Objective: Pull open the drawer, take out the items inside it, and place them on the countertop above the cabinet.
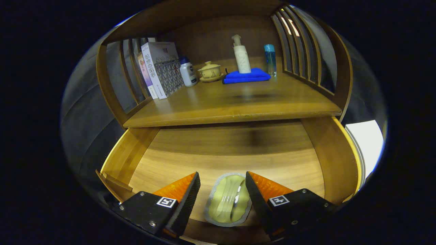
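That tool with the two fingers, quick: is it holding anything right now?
Tool: open, holding nothing yet; its fingers straddle the pale green packet lying in the open drawer, the right finger touching or nearly touching it.

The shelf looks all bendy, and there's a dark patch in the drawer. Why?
Gripper view: the fisheye lens bows the countertop edge and the side slats. The dark smudge on the drawer floor is a shadow. The open gripper straddles a pale packet, its wrapper glinting.
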{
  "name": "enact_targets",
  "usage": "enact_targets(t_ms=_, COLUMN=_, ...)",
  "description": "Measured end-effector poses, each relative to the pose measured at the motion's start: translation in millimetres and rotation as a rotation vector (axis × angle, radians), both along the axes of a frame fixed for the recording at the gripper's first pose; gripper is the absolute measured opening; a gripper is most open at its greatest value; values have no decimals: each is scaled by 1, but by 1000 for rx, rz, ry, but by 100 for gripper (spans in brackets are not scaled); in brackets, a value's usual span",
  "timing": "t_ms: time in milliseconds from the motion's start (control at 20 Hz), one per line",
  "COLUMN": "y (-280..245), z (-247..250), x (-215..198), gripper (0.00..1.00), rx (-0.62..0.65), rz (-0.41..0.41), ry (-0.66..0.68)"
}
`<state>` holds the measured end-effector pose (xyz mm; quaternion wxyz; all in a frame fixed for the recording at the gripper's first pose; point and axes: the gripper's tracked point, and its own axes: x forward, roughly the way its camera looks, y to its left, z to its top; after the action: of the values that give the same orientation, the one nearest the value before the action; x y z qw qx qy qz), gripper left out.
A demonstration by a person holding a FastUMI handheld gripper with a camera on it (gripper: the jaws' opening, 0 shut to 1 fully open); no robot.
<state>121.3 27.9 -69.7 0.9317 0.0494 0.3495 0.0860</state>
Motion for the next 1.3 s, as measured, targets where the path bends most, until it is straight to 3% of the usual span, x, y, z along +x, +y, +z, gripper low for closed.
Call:
enact_targets(t_ms=200, y=-7, z=-13, x=-1, gripper=77, rx=6, rz=-11, ry=53)
enact_targets(t_ms=300, y=-3, z=-21, x=-4, gripper=68, rx=42, rz=-13, ry=87)
enact_targets(t_ms=650, y=-4, z=-22, x=-1, gripper=24, rx=29, rz=22, ry=58)
enact_targets(t_ms=800, y=0, z=-17, x=-4, gripper=19, rx=15, rz=63, ry=2)
enact_targets(t_ms=1300, y=-2, z=36, x=4, gripper=19, rx=2, rz=55, ry=-249)
